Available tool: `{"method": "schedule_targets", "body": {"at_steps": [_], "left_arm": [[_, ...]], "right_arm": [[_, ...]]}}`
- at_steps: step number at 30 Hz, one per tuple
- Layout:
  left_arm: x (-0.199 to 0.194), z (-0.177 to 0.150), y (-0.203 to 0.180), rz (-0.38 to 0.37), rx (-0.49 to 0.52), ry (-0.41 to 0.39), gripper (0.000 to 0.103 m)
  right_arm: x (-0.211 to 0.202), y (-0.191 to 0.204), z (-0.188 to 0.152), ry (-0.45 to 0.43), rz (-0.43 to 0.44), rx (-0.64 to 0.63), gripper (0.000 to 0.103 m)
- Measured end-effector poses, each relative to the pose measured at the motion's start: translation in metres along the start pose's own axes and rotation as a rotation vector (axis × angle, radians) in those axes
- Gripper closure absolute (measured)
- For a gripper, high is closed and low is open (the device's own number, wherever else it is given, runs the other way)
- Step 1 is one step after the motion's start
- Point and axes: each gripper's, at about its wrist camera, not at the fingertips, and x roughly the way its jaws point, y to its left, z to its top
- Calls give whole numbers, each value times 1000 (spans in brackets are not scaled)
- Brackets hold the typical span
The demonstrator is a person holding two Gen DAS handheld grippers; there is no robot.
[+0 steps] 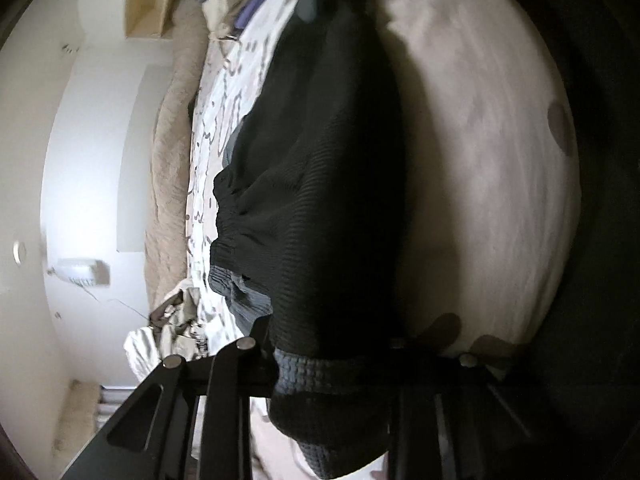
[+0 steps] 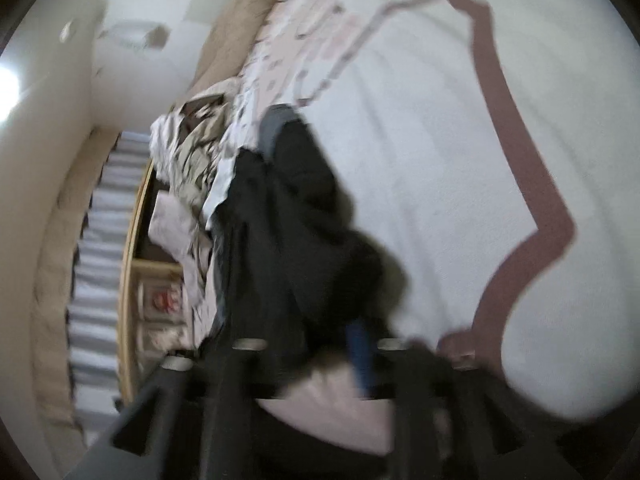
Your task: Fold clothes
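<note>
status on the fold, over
Left tool clamped on black knit garment, ribbed hem. Right tool blurred, grip unclear. Garment hangs over the bed, unfolded. Nothing in the way.

Black ribbed garment (image 1: 320, 184): one. Bed (image 2: 420, 168), pale cover with brown band: one. Patterned white sheet (image 1: 224, 120): one. Crumpled cloth heap (image 2: 188, 152): one. Wooden shelf unit (image 2: 136, 272): one. Grippers: two, left gripper (image 1: 328, 412) and right gripper (image 2: 316, 360).

This is a bedroom in a home. A bed with a patterned sheet (image 1: 224, 128) runs along a plain white wall (image 1: 84, 152), with a fuzzy beige blanket (image 1: 172, 128) at nine o'clock and crumpled laundry (image 2: 192, 148) piled beside a wooden shelf (image 2: 156, 268).
</note>
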Motion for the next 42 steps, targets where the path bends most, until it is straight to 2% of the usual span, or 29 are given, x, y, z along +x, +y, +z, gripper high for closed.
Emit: {"method": "schedule_targets", "body": {"at_steps": [1, 3, 5, 6, 9, 12, 15, 20, 21, 23, 26, 29, 31, 34, 35, 36, 42], "left_arm": [[-1, 0, 2, -6, -14, -13, 78], [-1, 2, 6, -25, -37, -37, 78], [-1, 4, 11, -55, -62, -57, 79], [-1, 5, 16, -82, -82, -69, 80], [-7, -19, 21, -181, -172, -90, 81], [1, -28, 43, -309, -307, -110, 81], [6, -35, 46, -397, -403, -127, 81], [24, -32, 52, -495, -506, -152, 81], [25, -33, 51, -510, -522, -156, 81], [22, -40, 43, -520, -533, -162, 81], [15, -51, 35, -526, -542, -171, 81], [8, -64, 36, -543, -570, -184, 81], [7, -71, 39, -560, -601, -192, 81], [5, -76, 42, -575, -627, -198, 81], [6, -76, 42, -578, -633, -200, 81], [6, -76, 42, -578, -633, -199, 81], [3, -68, 33, -523, -573, -185, 81]], "right_arm": [[-9, 9, -4, -10, -39, -53, 36], [-30, 33, -14, -47, -145, -219, 36], [-47, 67, -26, -104, -277, -453, 36], [-52, 85, -36, -148, -360, -595, 36], [-47, 131, -77, -293, -621, -1094, 36], [-18, 144, -125, -380, -803, -1594, 36], [22, 126, -163, -378, -889, -1982, 36], [81, 93, -195, -361, -927, -2304, 36], [92, 87, -200, -361, -935, -2355, 36], [111, 84, -201, -386, -961, -2376, 36], [137, 86, -196, -421, -991, -2359, 36], [147, 87, -187, -411, -989, -2343, 37], [147, 88, -179, -405, -1017, -2325, 43], [149, 75, -160, -412, -1119, -2365, 59], [149, 69, -154, -413, -1150, -2384, 67], [147, 63, -150, -406, -1152, -2402, 74], [135, 38, -145, -407, -1124, -2550, 76]]}}
